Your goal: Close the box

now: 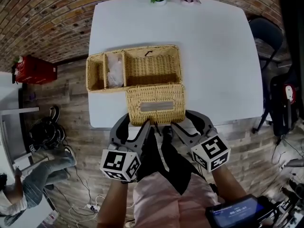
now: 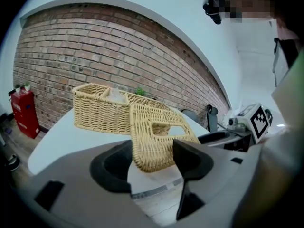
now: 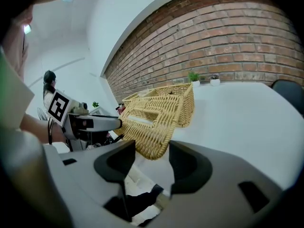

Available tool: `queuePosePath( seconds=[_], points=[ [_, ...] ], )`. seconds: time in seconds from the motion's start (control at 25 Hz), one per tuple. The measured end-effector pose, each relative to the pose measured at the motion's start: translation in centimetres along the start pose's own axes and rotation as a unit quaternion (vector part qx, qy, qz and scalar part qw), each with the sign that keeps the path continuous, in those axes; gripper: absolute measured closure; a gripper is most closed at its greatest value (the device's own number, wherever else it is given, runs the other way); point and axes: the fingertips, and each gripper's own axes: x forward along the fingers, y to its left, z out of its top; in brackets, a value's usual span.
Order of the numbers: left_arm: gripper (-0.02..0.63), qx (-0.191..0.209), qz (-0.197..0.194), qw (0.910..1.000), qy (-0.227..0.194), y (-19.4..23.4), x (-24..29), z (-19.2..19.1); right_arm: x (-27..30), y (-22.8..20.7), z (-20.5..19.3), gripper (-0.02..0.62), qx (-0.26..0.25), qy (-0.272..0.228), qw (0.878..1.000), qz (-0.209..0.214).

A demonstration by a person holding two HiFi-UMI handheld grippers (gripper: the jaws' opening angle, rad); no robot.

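White rect. table (image 1: 213,56) is backed by red-brick wall (image 2: 95,42). Tan woven wicker box (image 1: 152,47), w/ compartments, is found open at table's near side. Its slotted wicker lid (image 1: 156,103) is swung out toward near edge and tilted. Left gripper (image 2: 152,160) jaws are held wide apart, lid corner btwn them, not pinched. Right gripper (image 3: 147,163) jaws are likewise apart, lid edge seen btwn them, no pad pressure noted.
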Motion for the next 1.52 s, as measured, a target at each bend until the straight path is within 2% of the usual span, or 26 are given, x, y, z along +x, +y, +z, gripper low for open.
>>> queuePosePath(
  seconds=[0.4, 0.72, 0.96, 1.16, 1.32, 1.52],
  points=[
    [0.333, -0.028, 0.004, 0.9991, -0.032, -1.1, -2.9, 3.7, -2.6, 1.2, 2.6, 0.356, 0.061, -0.020, 0.997, 0.040],
    [0.339, -0.014, -0.016, 0.9975, -0.068, -3.6, -3.8, 7.1, -3.6, 1.3, 4.3, 0.353, 0.084, -0.034, 0.994, 0.061],
    [0.344, -0.012, -0.013, 0.9947, -0.101, -4.1, -4.7, 9.1, -4.3, 1.6, 6.0, 0.351, 0.106, -0.056, 0.990, 0.076],
    [0.345, 0.001, -0.008, 0.9927, -0.121, -3.8, -4.8, 11.4, -4.8, 1.4, 7.8, 0.351, 0.099, -0.075, 0.989, 0.080],
    [0.347, 0.014, -0.009, 0.9914, -0.130, -3.9, -4.3, 12.7, -5.0, 0.7, 9.2, 0.391, 0.080, -0.089, 0.991, 0.066],
    [0.347, 0.039, -0.008, 0.9898, -0.137, -3.8, -3.6, 14.3, -5.0, 0.2, 10.6, 0.396, 0.058, -0.097, 0.992, 0.053]
  ],
)
